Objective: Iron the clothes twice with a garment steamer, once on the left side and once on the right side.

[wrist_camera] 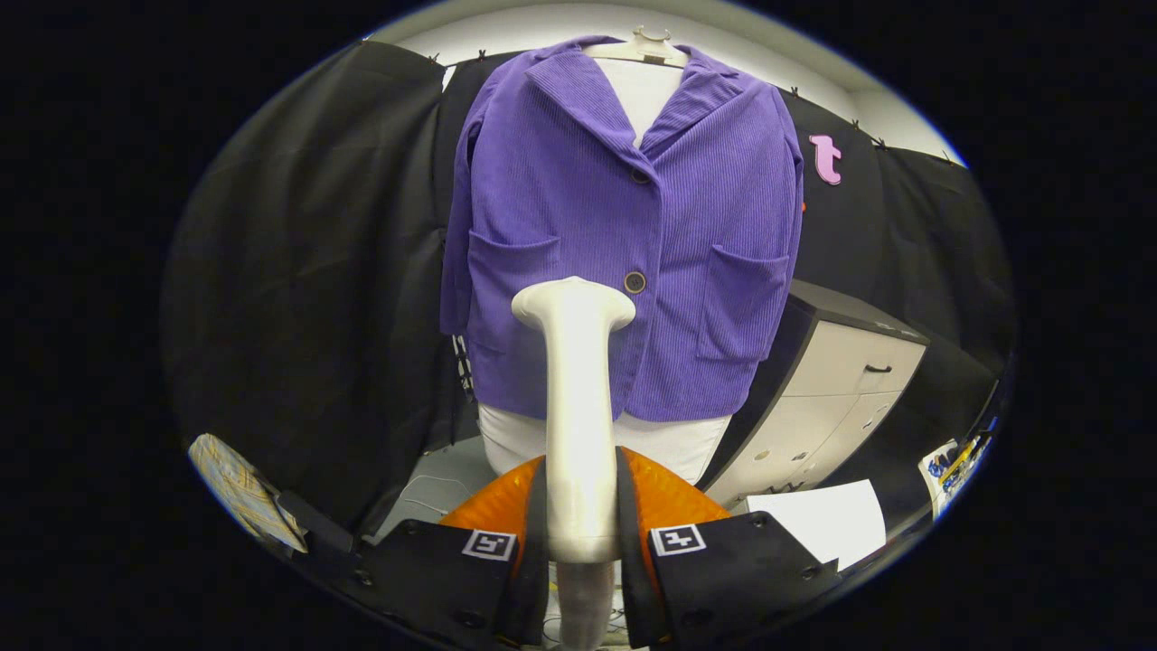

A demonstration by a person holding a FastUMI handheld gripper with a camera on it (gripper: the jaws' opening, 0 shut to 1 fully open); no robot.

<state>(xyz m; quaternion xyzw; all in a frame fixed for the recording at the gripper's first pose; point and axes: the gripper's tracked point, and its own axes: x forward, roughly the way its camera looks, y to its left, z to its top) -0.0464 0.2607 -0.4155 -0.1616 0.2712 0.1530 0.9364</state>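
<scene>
Gripper [579,533] is closed on the garment steamer [576,398]: I see both fingers pressed against the sides of its pale handle, one on each side, with the handle running up from between them. I note the steamer standing upright, its flared head at the top, directly in front of the purple jacket [624,235]. From this view I cannot tell whether the head touches the cloth or stands just off it. Taking the jacket as my reference: it hangs on a white hanger [653,45] over a white form, front facing me, lapels open at the neck. Its lower button [635,282] sits just beside the steamer head, on the head's right. Two patch pockets lie on the jacket front, one to each side of the steamer head; the left pocket [511,271] is nearer to the head than the right pocket [746,303]. Below the jacket's hem a white under-layer [673,443] shows. To the right of the jacket, and close to it, stands a pale cabinet [827,398] with drawers and a dark top. In front of that cabinet, lower down, lies a white sheet of paper [827,520]. Behind the jacket hangs black cloth [307,271].
</scene>
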